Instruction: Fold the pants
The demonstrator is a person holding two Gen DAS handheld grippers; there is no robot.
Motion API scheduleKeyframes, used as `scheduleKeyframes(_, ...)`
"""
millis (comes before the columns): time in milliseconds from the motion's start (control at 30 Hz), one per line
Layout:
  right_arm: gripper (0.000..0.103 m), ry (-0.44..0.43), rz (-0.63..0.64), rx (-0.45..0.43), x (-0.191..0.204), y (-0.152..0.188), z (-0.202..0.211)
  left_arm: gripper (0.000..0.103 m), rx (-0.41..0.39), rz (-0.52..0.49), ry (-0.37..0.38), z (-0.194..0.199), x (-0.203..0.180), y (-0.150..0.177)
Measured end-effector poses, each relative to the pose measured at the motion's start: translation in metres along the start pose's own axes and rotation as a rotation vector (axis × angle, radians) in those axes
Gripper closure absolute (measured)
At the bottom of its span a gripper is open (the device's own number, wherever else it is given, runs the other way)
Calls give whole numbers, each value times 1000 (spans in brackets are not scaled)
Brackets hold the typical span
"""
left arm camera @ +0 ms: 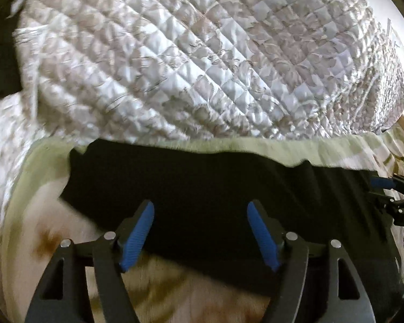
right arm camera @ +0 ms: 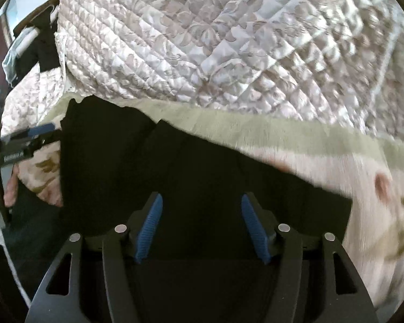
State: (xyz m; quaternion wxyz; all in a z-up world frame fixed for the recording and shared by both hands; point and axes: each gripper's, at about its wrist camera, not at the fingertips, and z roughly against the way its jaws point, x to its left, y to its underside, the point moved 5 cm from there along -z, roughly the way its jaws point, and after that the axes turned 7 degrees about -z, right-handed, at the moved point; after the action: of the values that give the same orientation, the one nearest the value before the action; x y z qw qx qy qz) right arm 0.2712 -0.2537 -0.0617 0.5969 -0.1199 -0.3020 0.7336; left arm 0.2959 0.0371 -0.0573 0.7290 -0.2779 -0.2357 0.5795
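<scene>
Black pants (left arm camera: 202,183) lie flat across a cream and green blanket (left arm camera: 229,145) on the bed. In the left wrist view my left gripper (left arm camera: 200,210) is open, its blue pads above the pants' near edge and empty. The right gripper (left arm camera: 385,188) shows at the pants' right end. In the right wrist view the pants (right arm camera: 175,177) fill the middle, with a stepped far edge. My right gripper (right arm camera: 202,204) is open over the dark cloth and holds nothing. The left gripper (right arm camera: 37,134) shows at the pants' left end.
A white and beige quilted bedspread (left arm camera: 188,53) is heaped behind the blanket and also fills the top of the right wrist view (right arm camera: 229,40). Dark items and a white hanger (right arm camera: 32,35) lie at the far left. The blanket (right arm camera: 336,167) has brown floral marks.
</scene>
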Motion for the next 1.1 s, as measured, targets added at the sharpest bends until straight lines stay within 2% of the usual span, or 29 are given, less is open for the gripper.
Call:
scheduleKeyframes(100,37,-11,38,24,-12,-18,-23,25,12,-8,-5,-27,5,-13)
scheduleKeyframes(233,36,-22,64,51,-26,-34,-50,25,57,-11,-23,-62,11,-17)
scheduleKeyframes(367,36,-17,85,113,-35,-34,-79,25,100,-2,-44,-87,14,-8)
scheduleKeyframes(467,36,-9,119,108,-32,-33,-85,29,83,-42,-77,-90,8,-4)
scheduleKeyframes(500,37,-4,123,109,-31,-32,-86,44,81,-59,-80,-89,5,-4)
scheduleKeyframes(533,52,2,131,106,-29,-31,-86,63,78,-76,-69,-88,-1,-4)
scheduleKeyframes(567,79,0,137,102,-27,-31,-86,70,77,-98,-76,-87,-7,-4)
scheduleKeyframes(600,91,-10,146,98,-23,-30,-84,94,77,-127,-82,-86,-13,-3)
scheduleKeyframes(633,95,-19,153,104,-17,-29,-83,99,78,-145,-74,-85,-19,-2)
scheduleKeyframes(667,95,7,176,103,-13,-27,-81,99,78,-145,-85,-83,-21,-2)
scheduleKeyframes(800,96,11,174,76,-1,-25,-64,99,35,-73,-75,-50,-16,-1)
scheduleKeyframes(1000,96,-26,165,-15,27,-14,10,99,-74,3,-69,46,-8,19)
scheduleKeyframes(1100,96,-57,167,-65,51,9,57,99,-115,53,-47,91,-5,39)
